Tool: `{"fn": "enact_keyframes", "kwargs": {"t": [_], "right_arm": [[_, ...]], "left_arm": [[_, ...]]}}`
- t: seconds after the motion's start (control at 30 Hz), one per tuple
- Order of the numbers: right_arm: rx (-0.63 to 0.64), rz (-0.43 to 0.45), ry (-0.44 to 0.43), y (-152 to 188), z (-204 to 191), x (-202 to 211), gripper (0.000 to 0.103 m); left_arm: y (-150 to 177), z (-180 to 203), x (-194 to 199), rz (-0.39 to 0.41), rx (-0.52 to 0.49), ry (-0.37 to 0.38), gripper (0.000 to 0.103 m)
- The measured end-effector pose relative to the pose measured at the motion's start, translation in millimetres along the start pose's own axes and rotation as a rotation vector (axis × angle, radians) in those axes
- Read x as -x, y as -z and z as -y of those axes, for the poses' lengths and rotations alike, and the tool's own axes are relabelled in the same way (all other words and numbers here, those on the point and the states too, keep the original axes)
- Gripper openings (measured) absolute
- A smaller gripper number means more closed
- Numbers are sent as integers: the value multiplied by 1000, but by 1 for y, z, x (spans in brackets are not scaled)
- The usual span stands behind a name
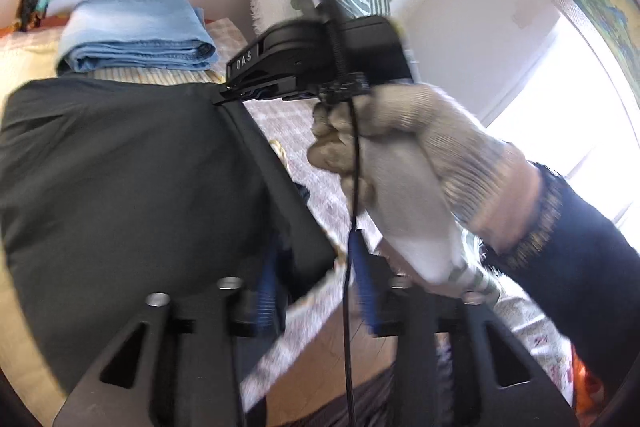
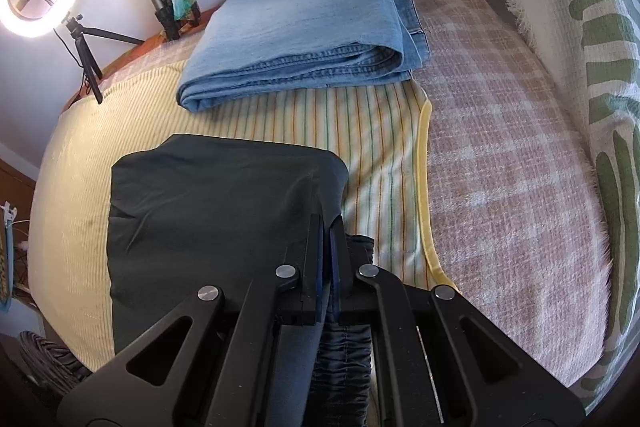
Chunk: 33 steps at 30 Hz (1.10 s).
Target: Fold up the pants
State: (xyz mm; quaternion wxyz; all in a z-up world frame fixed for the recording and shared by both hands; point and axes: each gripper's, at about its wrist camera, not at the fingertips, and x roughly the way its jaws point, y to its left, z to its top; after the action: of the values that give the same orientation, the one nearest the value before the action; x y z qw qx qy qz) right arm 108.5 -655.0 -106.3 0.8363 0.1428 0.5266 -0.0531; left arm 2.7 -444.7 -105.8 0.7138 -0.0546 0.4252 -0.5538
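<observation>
Clamped between my right gripper [image 2: 329, 247] fingers is the near edge of the dark pants [image 2: 208, 211], folded on the striped bedspread [image 2: 376, 131]; my left gripper [image 1: 316, 287] stands parted beside them.

My right gripper [image 2: 329, 227] has its jaws pinched together on dark fabric. My left gripper [image 1: 316, 287] has jaws spread, blurred. My gloved right hand [image 1: 420, 163] wraps that tool's handle, dark sleeve at the wrist.

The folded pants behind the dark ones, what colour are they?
Light blue denim, folded on the striped sheet; the right wrist view shows it best.
</observation>
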Motion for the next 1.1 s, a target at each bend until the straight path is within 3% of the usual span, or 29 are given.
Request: {"fn": "enact_keyframes", "kwargs": {"t": [0.1,0.23,0.47,0.67,0.83,0.97,1.1], "right_arm": [[5,15,10,-3,3,-3,3],[14,22,30,-5,9,-4,4],[38,81,53,3,14,38,8],[161,71,-37,39,-20,72,8],[168,4,-51,66,-25,60,8],[155,-34,-38,74,-22,44,8],[151,-57,-19,75,-21,33,8]], "left_arm": [[8,-7,29,7,-40,-25,43],[31,-21,72,11,-49,-123,43],[32,-74,92,34,-20,-254,43],[37,-78,87,31,-36,-255,43],[48,-70,68,-17,-43,-229,43],[67,-79,50,-74,9,-203,43],[79,-73,52,-38,-21,-208,43]]}}
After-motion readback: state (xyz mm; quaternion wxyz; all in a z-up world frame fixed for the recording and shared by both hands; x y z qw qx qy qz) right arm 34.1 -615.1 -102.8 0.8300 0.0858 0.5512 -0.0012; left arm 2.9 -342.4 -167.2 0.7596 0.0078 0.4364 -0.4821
